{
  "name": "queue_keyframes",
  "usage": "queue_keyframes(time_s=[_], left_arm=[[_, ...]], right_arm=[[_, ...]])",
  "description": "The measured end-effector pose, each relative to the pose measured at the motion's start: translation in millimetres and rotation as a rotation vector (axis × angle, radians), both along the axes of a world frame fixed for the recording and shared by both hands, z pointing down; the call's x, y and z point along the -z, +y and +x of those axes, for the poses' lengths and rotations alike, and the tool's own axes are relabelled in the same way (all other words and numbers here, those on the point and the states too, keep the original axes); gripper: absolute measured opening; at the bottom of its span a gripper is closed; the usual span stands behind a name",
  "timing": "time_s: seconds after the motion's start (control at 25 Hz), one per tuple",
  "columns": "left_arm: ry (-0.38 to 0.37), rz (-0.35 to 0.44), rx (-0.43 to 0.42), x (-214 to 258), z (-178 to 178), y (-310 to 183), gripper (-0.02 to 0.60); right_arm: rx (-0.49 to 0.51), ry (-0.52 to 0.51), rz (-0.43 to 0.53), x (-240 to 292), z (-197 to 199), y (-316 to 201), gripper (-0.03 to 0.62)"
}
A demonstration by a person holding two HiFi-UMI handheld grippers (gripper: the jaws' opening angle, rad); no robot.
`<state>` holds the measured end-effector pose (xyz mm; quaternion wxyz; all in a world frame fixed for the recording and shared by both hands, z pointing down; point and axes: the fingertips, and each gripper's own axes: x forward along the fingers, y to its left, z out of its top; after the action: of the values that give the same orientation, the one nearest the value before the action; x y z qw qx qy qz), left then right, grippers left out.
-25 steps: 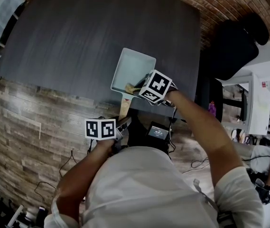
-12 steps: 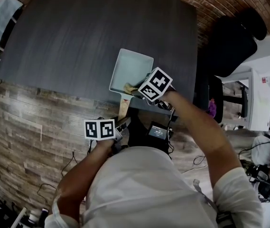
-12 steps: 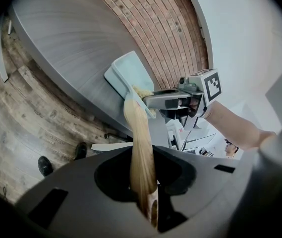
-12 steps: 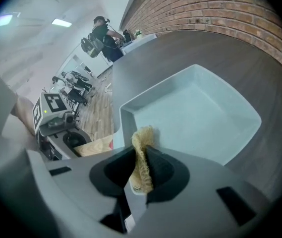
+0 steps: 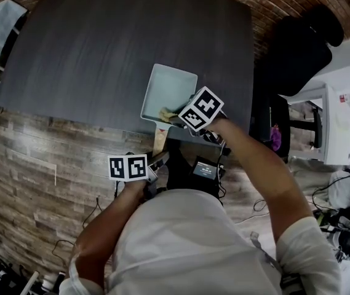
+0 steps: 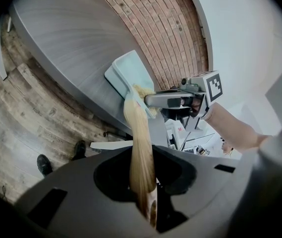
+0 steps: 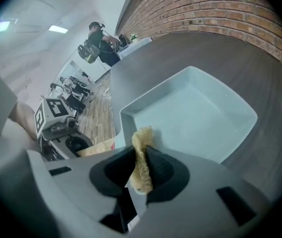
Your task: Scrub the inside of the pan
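Observation:
A pale teal square pan (image 5: 170,88) sits at the near edge of the dark grey table (image 5: 101,54), its wooden handle (image 5: 160,139) sticking out over the floor. My left gripper (image 5: 158,159) is shut on that handle (image 6: 140,148), which runs between its jaws (image 6: 148,195) up to the pan (image 6: 126,72). My right gripper (image 5: 173,115) points steeply down into the pan's near corner and is shut on a tan scrub pad (image 7: 141,157). The pad's tip rests at the near rim of the pan (image 7: 195,110). The right gripper (image 7: 140,171) pinches it tightly.
The table's near edge (image 5: 88,125) runs just under the pan, with wood floor (image 5: 33,177) below. A black chair (image 5: 301,51) and white furniture (image 5: 338,131) stand to the right. A brick wall (image 7: 220,9) lies beyond the table. A person (image 7: 97,42) stands far off.
My right gripper has rolled a little over the pan's near corner, the pad still in it. The left gripper and the handle have kept still.

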<state>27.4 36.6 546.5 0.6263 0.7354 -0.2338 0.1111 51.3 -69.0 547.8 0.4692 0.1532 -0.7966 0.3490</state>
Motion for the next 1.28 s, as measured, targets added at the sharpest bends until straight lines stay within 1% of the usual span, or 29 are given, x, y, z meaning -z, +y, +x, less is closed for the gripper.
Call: queue_keyframes(time_s=[0.04, 0.2, 0.24, 0.44, 0.52, 0.64, 0.76, 0.88, 1.04, 1.12, 1.28], left_arm=[[0.004, 0.003, -0.005, 0.6, 0.1, 0.2, 0.091], [0.016, 0.030, -0.052, 5.5, 3.2, 1.5, 0.157], [0.017, 0.038, -0.060, 6.5, 2.9, 1.2, 0.164], [0.027, 0.058, -0.049, 11.5, -3.0, -5.5, 0.167], [0.029, 0.066, -0.052, 14.3, -4.5, -6.8, 0.172], [0.032, 0.085, -0.058, 19.0, -9.2, -6.8, 0.178], [0.043, 0.102, -0.046, 24.9, -17.6, -9.3, 0.178], [0.058, 0.125, -0.026, 33.7, -28.8, -12.2, 0.178], [0.083, 0.164, 0.017, 48.4, -42.5, -19.6, 0.178], [0.100, 0.192, 0.041, 58.7, -48.7, -26.4, 0.178], [0.125, 0.276, 0.083, 82.6, -63.6, -40.1, 0.178]], right_arm=[[-0.005, -0.004, -0.001, 1.3, 0.1, -0.2, 0.069], [-0.039, -0.036, -0.001, 9.2, 2.3, -1.9, 0.069], [-0.050, -0.047, -0.001, 11.7, 2.8, -2.1, 0.069], [-0.112, -0.125, 0.001, 28.4, 4.1, -3.0, 0.069], [-0.127, -0.159, 0.017, 38.0, 2.5, -4.1, 0.071], [-0.141, -0.193, 0.056, 52.5, -0.8, -5.4, 0.070], [-0.156, -0.215, 0.114, 66.6, -4.0, -8.1, 0.071], [-0.174, -0.233, 0.182, 81.7, -6.9, -9.0, 0.071], [-0.208, -0.257, 0.249, 99.5, -6.4, -8.6, 0.071], [-0.227, -0.268, 0.278, 106.8, -4.9, -9.1, 0.071], [-0.284, -0.292, 0.329, 121.7, -3.4, -7.6, 0.071]])
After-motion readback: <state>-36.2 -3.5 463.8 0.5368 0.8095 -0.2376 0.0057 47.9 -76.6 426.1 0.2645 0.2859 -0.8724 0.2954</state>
